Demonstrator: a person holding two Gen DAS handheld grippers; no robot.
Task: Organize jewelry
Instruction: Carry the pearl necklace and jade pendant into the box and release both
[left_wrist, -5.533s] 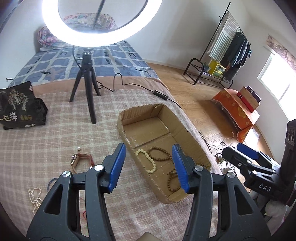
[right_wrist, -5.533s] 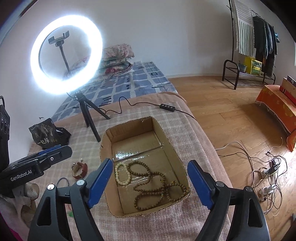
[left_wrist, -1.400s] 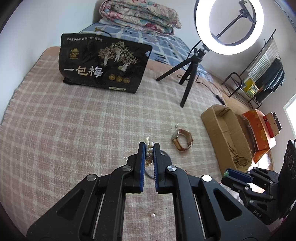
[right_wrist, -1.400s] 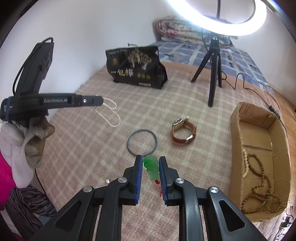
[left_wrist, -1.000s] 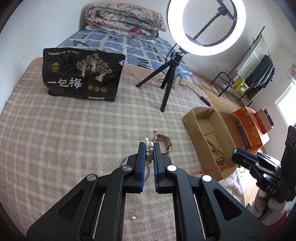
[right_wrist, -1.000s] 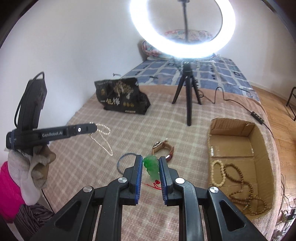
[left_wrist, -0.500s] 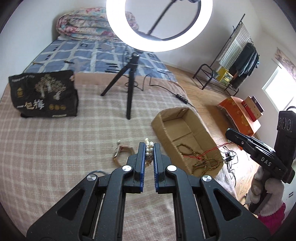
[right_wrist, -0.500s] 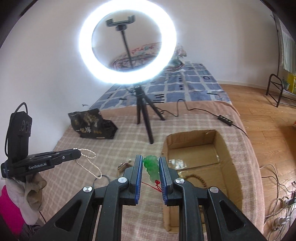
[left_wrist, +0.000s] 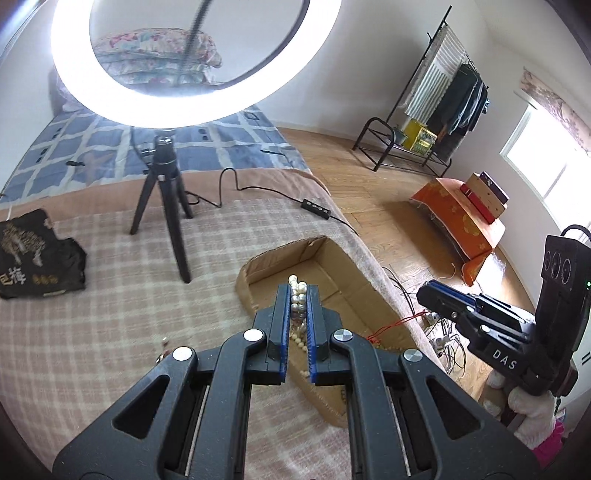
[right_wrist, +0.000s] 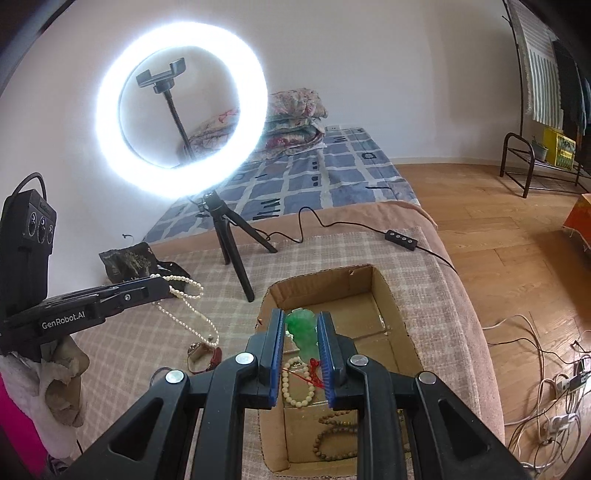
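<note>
White pearl necklace (left_wrist: 297, 300), clenched in the left hand-held gripper (left_wrist: 297, 291), should release over the cardboard box (right_wrist: 380, 284) just beyond; the right hand-held gripper (right_wrist: 301, 319) grasps the green pendant (right_wrist: 303, 328) above it.

Pearl necklace (left_wrist: 297, 295) and green pendant (right_wrist: 303, 332) hang over cardboard box (right_wrist: 391, 295).

Box (left_wrist: 255, 264): near end hidden behind left gripper (left_wrist: 298, 295). Pearls (left_wrist: 297, 295): mostly hidden between its blue pads. Watch (right_wrist: 203, 356): partly hidden behind right gripper (right_wrist: 301, 325). Brown beads (right_wrist: 332, 435): partly covered by its arms. Ring light (left_wrist: 177, 107): top cut off. Black bag (left_wrist: 33, 258): print blurred, left edge cropped.
</note>
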